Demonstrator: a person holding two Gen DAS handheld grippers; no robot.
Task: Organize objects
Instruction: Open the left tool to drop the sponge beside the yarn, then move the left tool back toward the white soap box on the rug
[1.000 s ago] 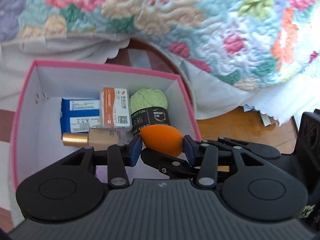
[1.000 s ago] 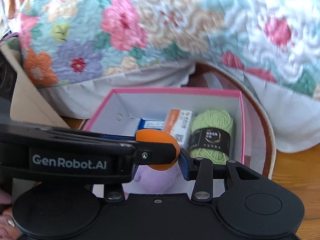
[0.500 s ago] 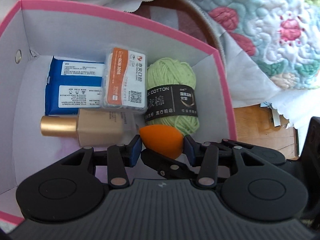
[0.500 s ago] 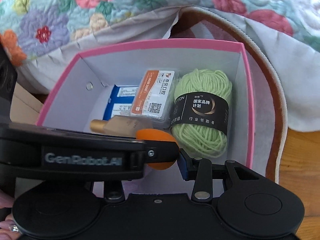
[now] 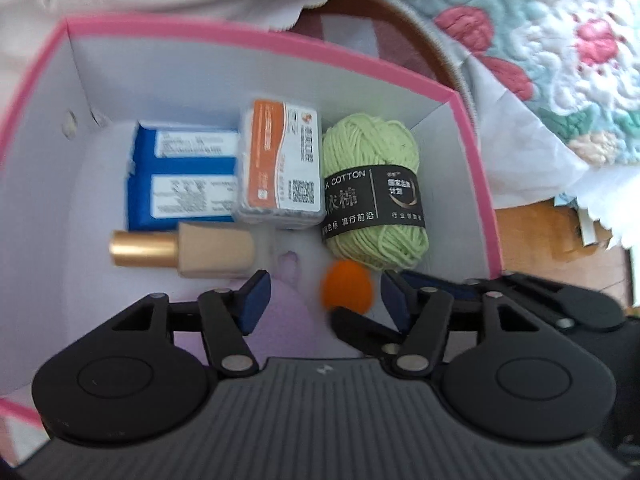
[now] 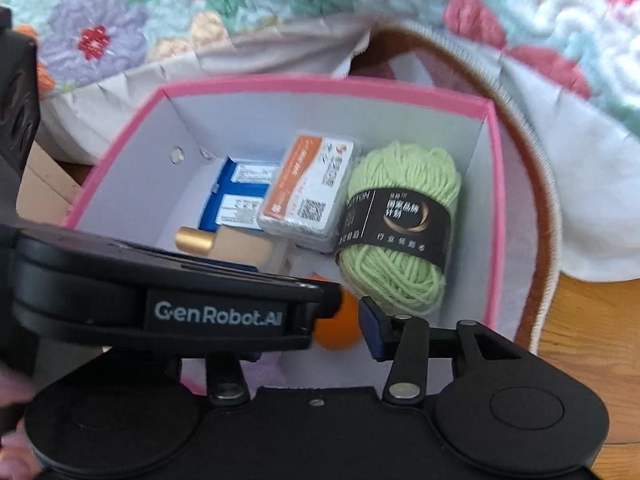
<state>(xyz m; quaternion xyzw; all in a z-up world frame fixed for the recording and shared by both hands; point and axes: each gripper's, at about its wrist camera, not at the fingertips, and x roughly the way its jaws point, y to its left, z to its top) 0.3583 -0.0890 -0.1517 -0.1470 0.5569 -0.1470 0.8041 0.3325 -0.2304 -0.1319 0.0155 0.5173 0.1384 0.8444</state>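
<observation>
Sitting loose — orange sponge (image 5: 346, 286) between left fingers (image 5: 253, 295).

Both wrist views close above the pink box (image 5: 256, 36), steeply downward, left view from its near-left, right view (image 6: 320, 80) from near-right, sharing its contents

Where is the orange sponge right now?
In the left wrist view the orange sponge sits inside the pink box, just below the green yarn, between the left gripper's open jaws.

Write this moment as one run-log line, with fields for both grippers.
phase: release into pink box | left gripper: fingers just opened, clear of orange sponge | right gripper: fingers just opening, contact unclear
</observation>
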